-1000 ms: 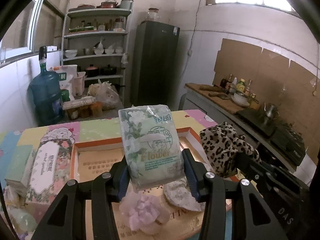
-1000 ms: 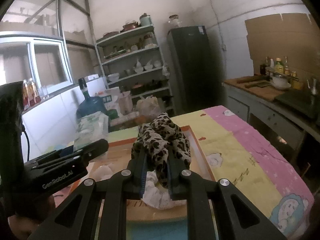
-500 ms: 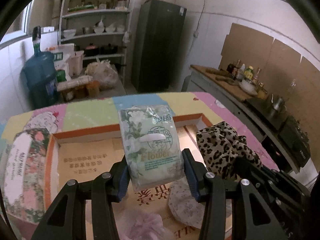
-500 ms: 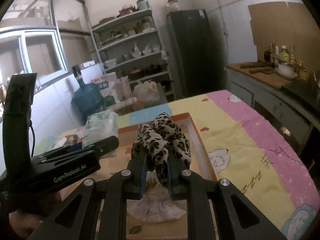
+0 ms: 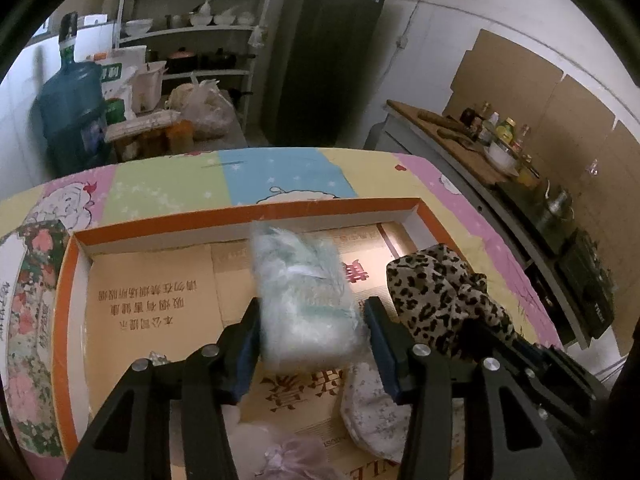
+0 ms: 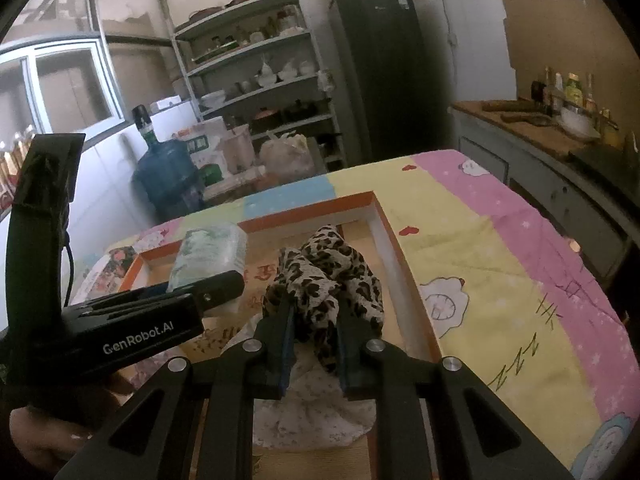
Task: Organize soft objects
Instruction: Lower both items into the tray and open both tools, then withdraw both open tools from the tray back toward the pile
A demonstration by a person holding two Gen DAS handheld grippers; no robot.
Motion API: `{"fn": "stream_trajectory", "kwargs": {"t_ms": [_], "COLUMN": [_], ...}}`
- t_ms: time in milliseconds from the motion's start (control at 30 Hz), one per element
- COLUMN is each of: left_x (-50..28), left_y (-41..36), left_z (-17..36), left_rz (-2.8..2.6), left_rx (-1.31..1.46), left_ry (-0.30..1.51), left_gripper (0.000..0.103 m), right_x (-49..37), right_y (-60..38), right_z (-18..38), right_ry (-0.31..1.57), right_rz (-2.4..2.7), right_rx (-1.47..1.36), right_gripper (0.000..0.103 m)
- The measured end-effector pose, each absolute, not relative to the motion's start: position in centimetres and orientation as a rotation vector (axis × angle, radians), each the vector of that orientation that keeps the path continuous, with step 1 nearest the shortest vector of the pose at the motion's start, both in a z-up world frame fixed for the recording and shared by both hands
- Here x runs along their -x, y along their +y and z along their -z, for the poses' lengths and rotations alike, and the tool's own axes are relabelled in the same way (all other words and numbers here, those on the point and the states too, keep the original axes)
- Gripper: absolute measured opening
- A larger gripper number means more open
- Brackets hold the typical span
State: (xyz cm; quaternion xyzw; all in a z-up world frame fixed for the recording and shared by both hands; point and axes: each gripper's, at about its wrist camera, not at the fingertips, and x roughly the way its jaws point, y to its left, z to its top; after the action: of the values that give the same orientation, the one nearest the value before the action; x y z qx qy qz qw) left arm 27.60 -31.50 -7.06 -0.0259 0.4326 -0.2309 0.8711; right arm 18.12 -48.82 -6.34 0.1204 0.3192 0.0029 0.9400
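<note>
Kitchen bench, patchwork cloth. Left gripper [image 5: 312, 332] jaws opening, tissue pack [image 5: 302, 296] blurred between them, seemingly dropping into the orange-rimmed box [image 5: 248, 216] below. Right gripper [image 6: 314, 332] clenched on leopard cloth [image 6: 324, 276] just inside box's right wall. Next: let cloth go, likely. Shelves, fridge beyond.

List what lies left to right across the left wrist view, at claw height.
Floral tissue box → orange box wall → tissue pack between the opening jaws of the left claw → leopard-print cloth → pink tablecloth edge.
</note>
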Motion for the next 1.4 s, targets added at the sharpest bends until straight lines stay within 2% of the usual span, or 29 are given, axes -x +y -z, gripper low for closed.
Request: {"fn": "stream_trajectory", "kwargs": {"t_ms": [200,333,433,500,800,1400], "left_x": [-27.3,-26.7,-26.4,-26.0,-25.0,-20.7], "left_y": [-31.3,-31.2,-30.9,-30.6,-29.2,-26.6], "left_z": [6.7,6.1,5.5,5.0,3.3,0.6], "left_rz": [0.463,0.465,0.46,0.456,0.465,0.464], "left_rx": [0.048,0.043,0.046,0.051,0.074,0.051], "left_ry": [0.888,0.858,0.832,0.81,0.779,0.708], "left_gripper": [0.061,0.064,0.071,0.072,0.073,0.073], "right_x": [-18.2,-18.2,-18.1,-17.9,-16.5,-12.8], "right_y": [-48.7,-48.8,-48.8,-48.8,-48.7,-46.2], "right_z": [6.8,6.8,6.9,6.8,5.9,2.8], "right_ry": [0.669,0.669,0.667,0.662,0.632,0.569], "right_rz": [-0.01,-0.01,-0.008,-0.005,0.023,0.037], "right_rx": [-0.26,-0.259,-0.263,-0.268,-0.26,-0.242], "right_gripper": [0.03,0.031,0.04,0.048,0.061,0.063]}}
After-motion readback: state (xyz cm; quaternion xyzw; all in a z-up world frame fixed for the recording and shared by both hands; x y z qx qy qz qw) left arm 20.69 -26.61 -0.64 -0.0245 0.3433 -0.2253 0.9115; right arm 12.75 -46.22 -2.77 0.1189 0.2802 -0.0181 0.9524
